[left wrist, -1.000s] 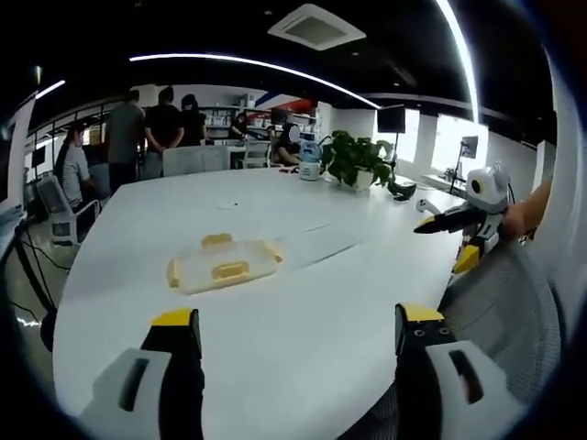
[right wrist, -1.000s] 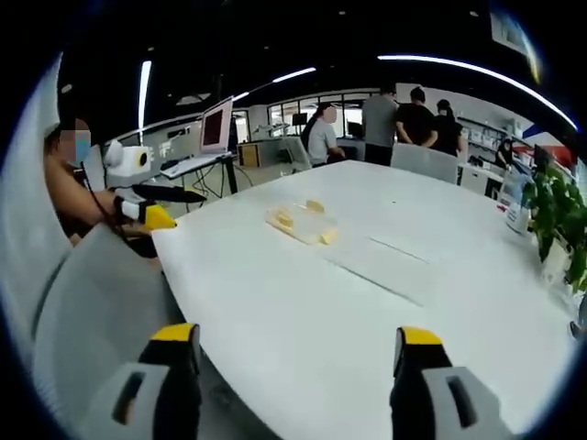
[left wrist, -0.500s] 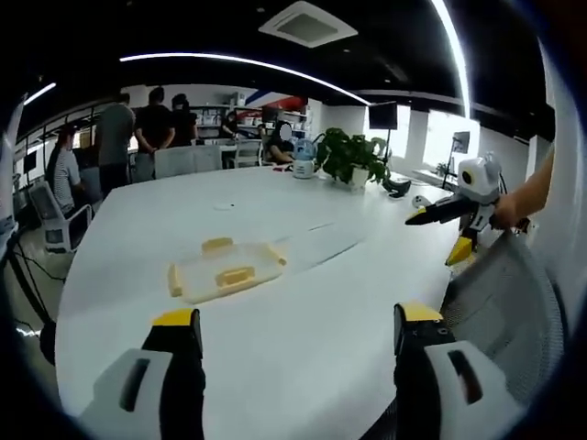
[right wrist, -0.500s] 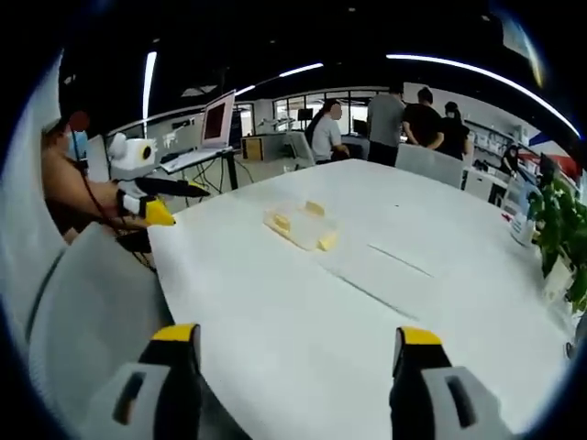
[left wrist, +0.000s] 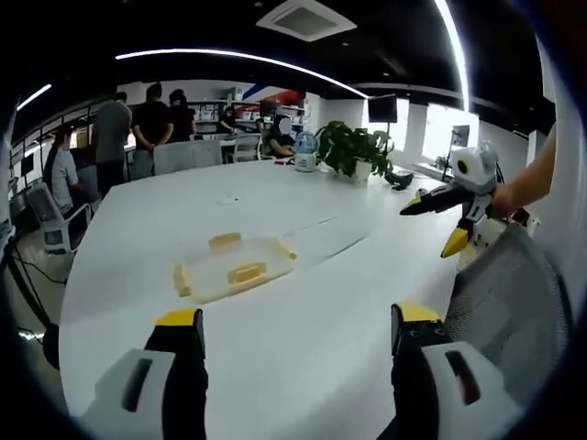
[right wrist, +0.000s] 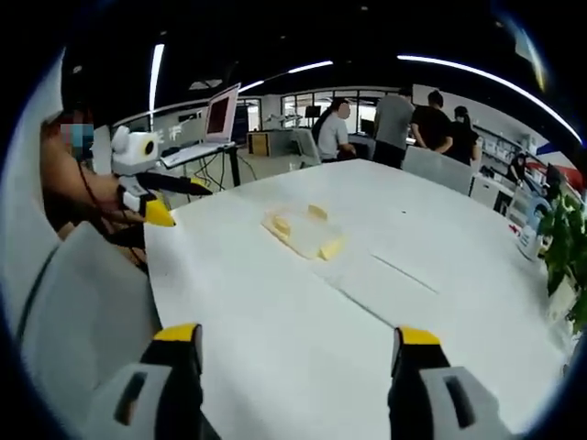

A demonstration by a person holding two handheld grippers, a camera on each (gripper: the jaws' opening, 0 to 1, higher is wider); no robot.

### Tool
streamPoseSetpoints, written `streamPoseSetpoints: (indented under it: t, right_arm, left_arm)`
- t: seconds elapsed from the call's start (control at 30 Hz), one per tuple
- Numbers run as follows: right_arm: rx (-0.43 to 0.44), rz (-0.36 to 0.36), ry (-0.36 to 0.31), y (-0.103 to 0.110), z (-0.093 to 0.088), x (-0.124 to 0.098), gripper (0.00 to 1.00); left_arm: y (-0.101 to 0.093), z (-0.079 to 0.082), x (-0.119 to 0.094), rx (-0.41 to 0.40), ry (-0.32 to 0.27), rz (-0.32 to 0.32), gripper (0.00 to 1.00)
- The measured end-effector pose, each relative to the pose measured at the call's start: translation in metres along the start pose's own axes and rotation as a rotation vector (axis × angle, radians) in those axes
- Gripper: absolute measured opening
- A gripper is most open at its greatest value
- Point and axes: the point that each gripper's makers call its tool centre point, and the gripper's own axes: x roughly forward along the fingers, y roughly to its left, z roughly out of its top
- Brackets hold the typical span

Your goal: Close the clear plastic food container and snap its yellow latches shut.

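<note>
In the left gripper view, the left gripper (left wrist: 292, 335) has its two yellow-tipped fingers (left wrist: 180, 323) spread wide apart with nothing between them, held above the near edge of the white table (left wrist: 303, 293). Ahead of the fingers, slightly toward the left finger and well apart from both, the clear plastic food container (left wrist: 235, 267) lies flat on the table surface, with yellow latches (left wrist: 225, 240) visible on its sides. To the right of the fingers, the right gripper (left wrist: 438, 225) enters the view, held by a hand (left wrist: 506, 198) over the table edge, jaws parted. A potted plant (left wrist: 357, 151) stands at the far end of the table. In the right gripper view, the right gripper (right wrist: 299, 336) likewise has its fingers (right wrist: 418, 342) spread and empty. The container (right wrist: 304, 233) lies ahead of them, well apart, on the table (right wrist: 303, 312). The left gripper (right wrist: 165, 197) shows to the left of the fingers, near the table edge. A grey mesh chair back (right wrist: 73, 312) stands just beside the left finger.
</note>
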Motion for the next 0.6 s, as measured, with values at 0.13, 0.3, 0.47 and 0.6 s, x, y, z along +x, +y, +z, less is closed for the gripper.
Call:
streamPoseSetpoints:
  t: [0.13,0.3,0.47,0.6]
  right_arm:
    - [0.003,0.004,0.003,-0.002,0.003,0.007,0.84]
    - [0.000,0.014,0.004,-0.005,0.010,0.017,0.83]
    - [0.000,0.025,0.007,-0.007,0.015,0.027,0.83]
    - [-0.016,0.036,0.012,-0.008,0.019,0.033,0.82]
  left_arm:
    - [0.005,-0.002,0.002,0.003,0.011,0.001,0.81]
    - [0.012,-0.004,0.005,-0.002,0.020,0.004,0.80]
    - [0.018,-0.004,0.009,0.000,0.028,-0.006,0.80]
    - [0.022,-0.003,0.011,0.007,0.032,-0.008,0.80]
